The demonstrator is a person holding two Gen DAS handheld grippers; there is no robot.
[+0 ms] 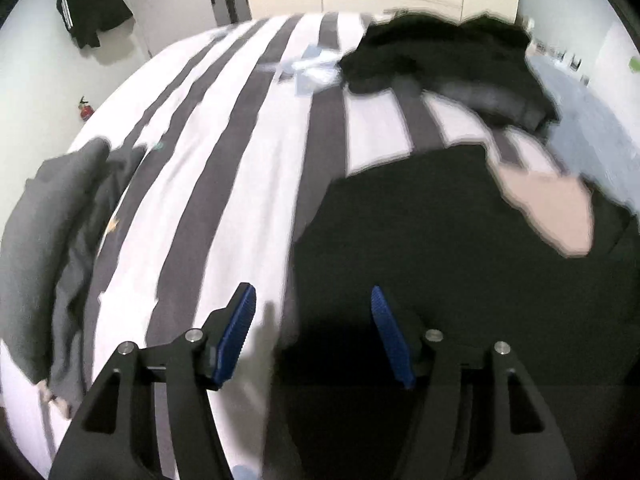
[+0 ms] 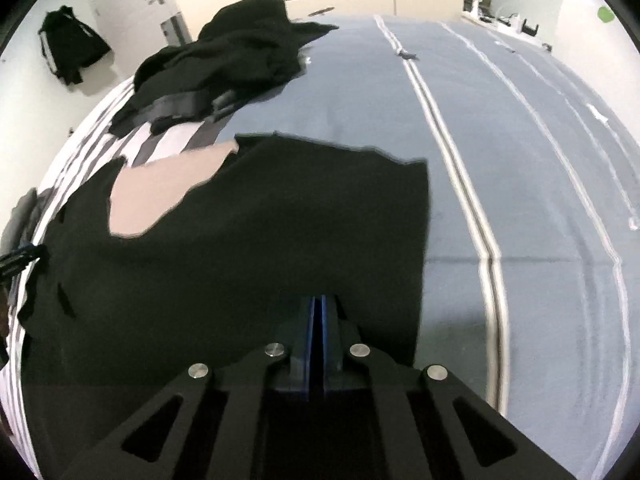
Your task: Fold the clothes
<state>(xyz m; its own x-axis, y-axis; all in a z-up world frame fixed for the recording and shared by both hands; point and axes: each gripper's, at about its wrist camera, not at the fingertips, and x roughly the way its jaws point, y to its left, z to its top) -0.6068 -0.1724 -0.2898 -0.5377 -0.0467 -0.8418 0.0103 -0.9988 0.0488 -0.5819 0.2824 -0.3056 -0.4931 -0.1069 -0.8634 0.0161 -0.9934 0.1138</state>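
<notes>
Flat black cloth garment (image 2: 248, 240) with pale patch spread mid-frame on striped bed (image 1: 224, 184); right gripper (image 2: 318, 320) fingers together, seemingly pinching its lower hem; left gripper (image 1: 312, 320) fingers apart over its left edge; folding barely begun; next, likely left grip, then lift.

A red fire extinguisher (image 1: 85, 110) stands at left against the white wall; a grey hard-shell suitcase (image 1: 230, 3) sits upper centre-left.
</notes>
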